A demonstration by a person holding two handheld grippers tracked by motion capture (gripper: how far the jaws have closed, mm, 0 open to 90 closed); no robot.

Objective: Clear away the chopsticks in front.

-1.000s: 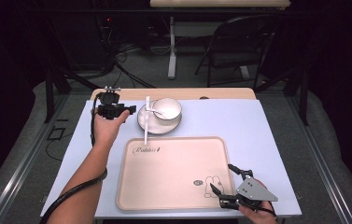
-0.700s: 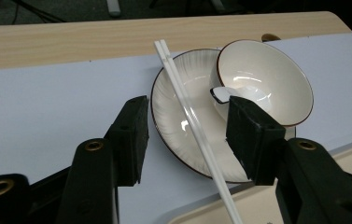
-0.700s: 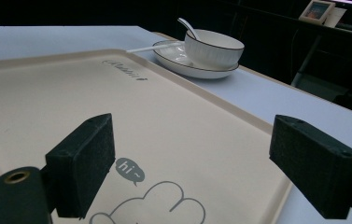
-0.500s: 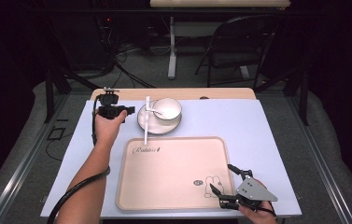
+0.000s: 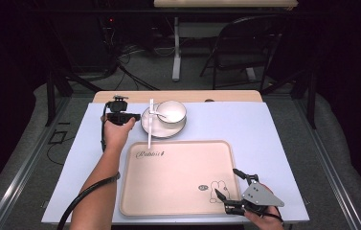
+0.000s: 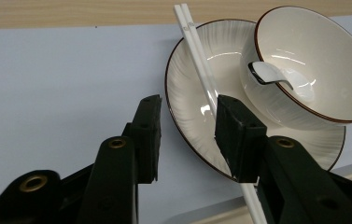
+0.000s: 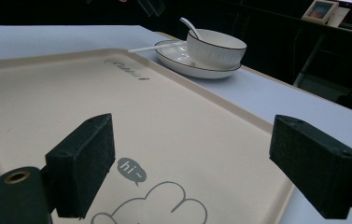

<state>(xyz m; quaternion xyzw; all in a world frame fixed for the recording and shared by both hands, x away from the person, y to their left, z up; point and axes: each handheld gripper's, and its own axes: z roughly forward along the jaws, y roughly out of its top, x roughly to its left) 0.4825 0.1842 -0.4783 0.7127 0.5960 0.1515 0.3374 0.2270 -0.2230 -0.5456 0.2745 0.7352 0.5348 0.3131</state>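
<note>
High view: the plate sits on the table just beyond the tray, with the bowl on its far right part and a spoon in the bowl. The chopsticks lie across the plate's left part, their near ends past the plate's rim and over the tray's far edge. The left gripper is just left of the plate. The right gripper rests well away from the plate, at the tray's near right corner, fingers wide apart and holding nothing.

Left gripper view: the fingers have just been closing and stand partly open; the left gripper straddles the plate's left rim, which lies between the fingers. The right finger is over the chopsticks; whether it touches them I cannot tell.

Right gripper view: the right gripper is spread wide above the tray, with the plate far ahead.
</note>
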